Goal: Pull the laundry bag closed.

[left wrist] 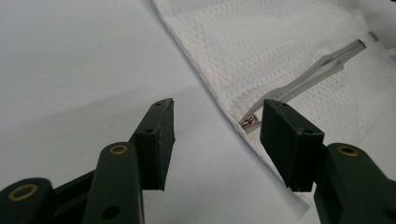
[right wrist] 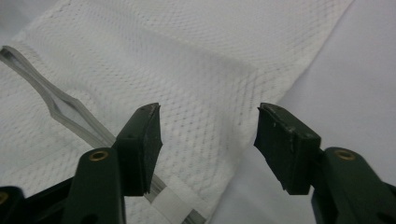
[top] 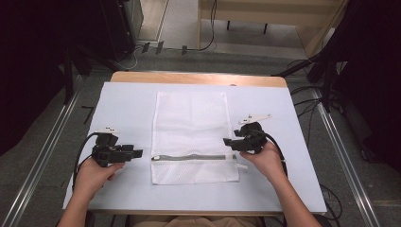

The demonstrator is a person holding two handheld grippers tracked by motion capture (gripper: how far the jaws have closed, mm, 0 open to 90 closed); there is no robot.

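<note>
1. Table (top: pixel 265 189): covered by a pale sheet and takes up the centre of the high view, with a bare wooden strip along its far edge near the top of the frame.
2. White mesh bag (top: pixel 191 137): lies flat at the centre of the table, long axis running toward the top of the frame. In the left gripper view it fills the upper right (left wrist: pixel 289 51); in the right gripper view it fills the upper left and centre (right wrist: pixel 187 60).
3. Grey zipper (top: pixel 194 157): crosses the bag's lower part from side to side. It looks partly parted in both gripper views, where it runs in from the upper right (left wrist: pixel 322 65) and from the left edge (right wrist: pixel 60 105).
4. Left gripper (top: pixel 137 153): held in the left hand (top: pixel 94 175), lower left of the frame, just beside the bag's left edge. Jaws spread with nothing between them; bare table surface shows in the gap (left wrist: pixel 217 135). No contact with the bag is visible.
5. Right gripper (top: pixel 228 141): held in the right hand (top: pixel 267 161), right of centre, at the bag's right edge near the zipper's end. Jaws spread over the mesh edge (right wrist: pixel 208 140), pads not pressing on it.
6. Small reddish tag (left wrist: pixel 249 121): at the zipper's end by the bag's edge, just beside the right-hand jaw in the left gripper view.
</note>
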